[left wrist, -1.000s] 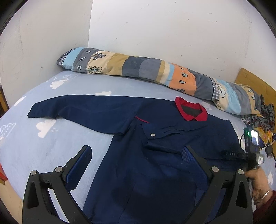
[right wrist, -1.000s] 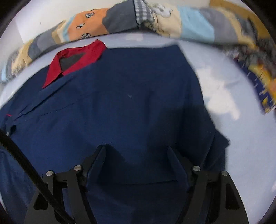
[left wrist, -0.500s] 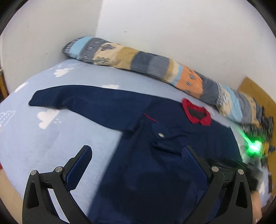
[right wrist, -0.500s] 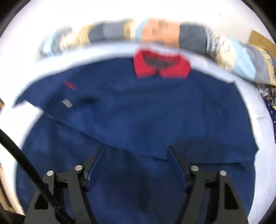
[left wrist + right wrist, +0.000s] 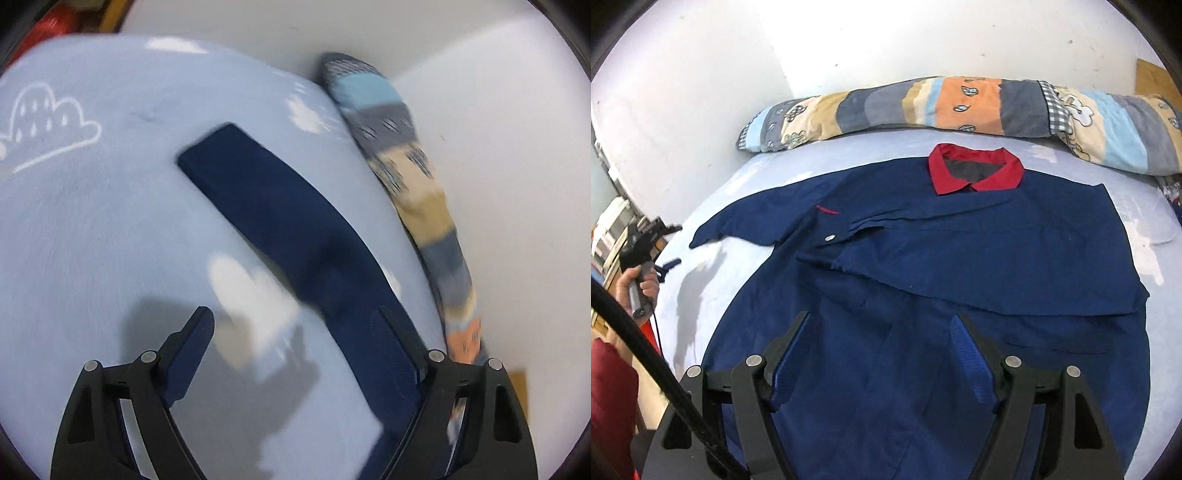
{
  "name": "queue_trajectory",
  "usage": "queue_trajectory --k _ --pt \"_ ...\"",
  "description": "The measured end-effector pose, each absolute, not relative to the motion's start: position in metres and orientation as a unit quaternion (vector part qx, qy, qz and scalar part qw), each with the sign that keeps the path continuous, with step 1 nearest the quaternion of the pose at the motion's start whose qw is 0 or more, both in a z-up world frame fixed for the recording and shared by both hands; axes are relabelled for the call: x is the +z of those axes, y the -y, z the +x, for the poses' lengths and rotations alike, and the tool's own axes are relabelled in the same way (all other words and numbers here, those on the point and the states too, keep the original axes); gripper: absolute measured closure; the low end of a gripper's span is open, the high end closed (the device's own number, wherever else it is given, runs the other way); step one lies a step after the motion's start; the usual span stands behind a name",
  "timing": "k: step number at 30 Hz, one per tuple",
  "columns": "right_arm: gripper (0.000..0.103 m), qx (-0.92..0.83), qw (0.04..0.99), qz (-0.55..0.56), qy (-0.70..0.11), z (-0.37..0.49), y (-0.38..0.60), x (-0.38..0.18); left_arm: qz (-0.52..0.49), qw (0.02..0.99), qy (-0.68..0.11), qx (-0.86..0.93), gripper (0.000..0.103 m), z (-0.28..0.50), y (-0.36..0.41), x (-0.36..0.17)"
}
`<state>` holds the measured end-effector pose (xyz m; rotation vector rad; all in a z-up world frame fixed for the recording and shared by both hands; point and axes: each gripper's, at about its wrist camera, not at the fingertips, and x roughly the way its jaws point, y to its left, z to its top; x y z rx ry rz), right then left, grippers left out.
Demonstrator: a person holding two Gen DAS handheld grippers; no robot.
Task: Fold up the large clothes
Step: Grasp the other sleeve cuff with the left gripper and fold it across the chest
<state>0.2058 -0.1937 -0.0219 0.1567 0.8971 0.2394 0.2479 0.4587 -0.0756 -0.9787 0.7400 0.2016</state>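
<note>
- Navy shirt (image 5: 960,258) lies flat on light-blue sheet w/ white clouds (image 5: 713,280); red collar (image 5: 975,170) at far end, near long patchwork pillow (image 5: 960,103) along white wall.
- Shirt's right side already folded in over the body; folded edge runs diagonally across the chest, ending near the right hem.
- Small silver button (image 5: 830,238) on the chest flap, short red trim line (image 5: 827,211) just above it.
- Other sleeve (image 5: 295,236) still stretched out straight over sheet, cuff end far from body; in left wrist view it runs diagonally from cuff at upper centre down to lower right, beside pillow (image 5: 413,177).
- Left gripper (image 5: 295,332): jaws spread wide but closing; right finger (image 5: 402,343) overlaps sleeve in view, left finger over bare sheet. Pads not pressing cloth as far as visible; view is motion-blurred.
- Right gripper (image 5: 879,336): jaws apart & opening slightly, nothing pinched; hangs above lower middle of shirt, blue pads showing.
- In right wrist view, left gripper (image 5: 661,240) seen at far left, over sheet edge beyond the sleeve cuff, held by a hand (image 5: 639,284) w/ a dark-red sleeve (image 5: 609,398) below.
- Black cable (image 5: 646,350) crosses lower-left of right wrist view.
- Wooden headboard corner (image 5: 1152,81) at upper right.
</note>
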Motion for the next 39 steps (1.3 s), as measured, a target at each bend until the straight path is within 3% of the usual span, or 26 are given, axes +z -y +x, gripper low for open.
queue_trajectory --k 4,6,13,15,16,17,22,28,34,39 --pt "0.023 0.119 0.886 0.086 -0.440 0.212 0.194 -0.028 -0.526 0.781 -0.329 0.074 0.019 0.270 -0.489 -0.115" --pt "0.023 0.120 0.885 0.084 -0.442 0.213 0.194 -0.030 -0.554 0.769 -0.313 0.068 0.026 0.281 -0.497 -0.134" --pt "0.023 0.122 0.884 0.092 -0.442 0.218 0.197 -0.036 -0.575 0.778 -0.243 0.068 0.033 0.321 -0.522 -0.147" --pt "0.023 0.120 0.886 0.095 -0.438 0.218 0.198 -0.036 -0.587 0.776 -0.222 0.068 0.053 0.332 -0.529 -0.151" --pt "0.023 0.121 0.886 0.095 -0.437 0.219 0.198 -0.036 -0.595 0.772 -0.216 0.063 0.091 0.336 -0.531 -0.154" --pt "0.023 0.117 0.888 0.094 -0.435 0.219 0.199 -0.035 -0.613 0.762 -0.205 0.044 0.101 0.339 -0.534 -0.161" --pt "0.023 0.107 0.893 0.103 -0.426 0.220 0.208 -0.032 -0.558 0.805 -0.198 0.029 0.101 0.336 -0.522 -0.118" --pt "0.023 0.062 0.907 0.138 -0.393 0.216 0.244 -0.010 -0.462 0.863 -0.204 -0.031 0.101 0.341 -0.463 -0.017" --pt "0.023 -0.004 0.922 0.190 -0.337 0.198 0.300 0.019 -0.375 0.894 -0.209 -0.130 0.101 0.349 -0.347 0.095" --pt "0.023 -0.046 0.926 0.223 -0.300 0.178 0.340 0.038 -0.311 0.895 -0.225 -0.228 0.101 0.340 -0.205 0.170"
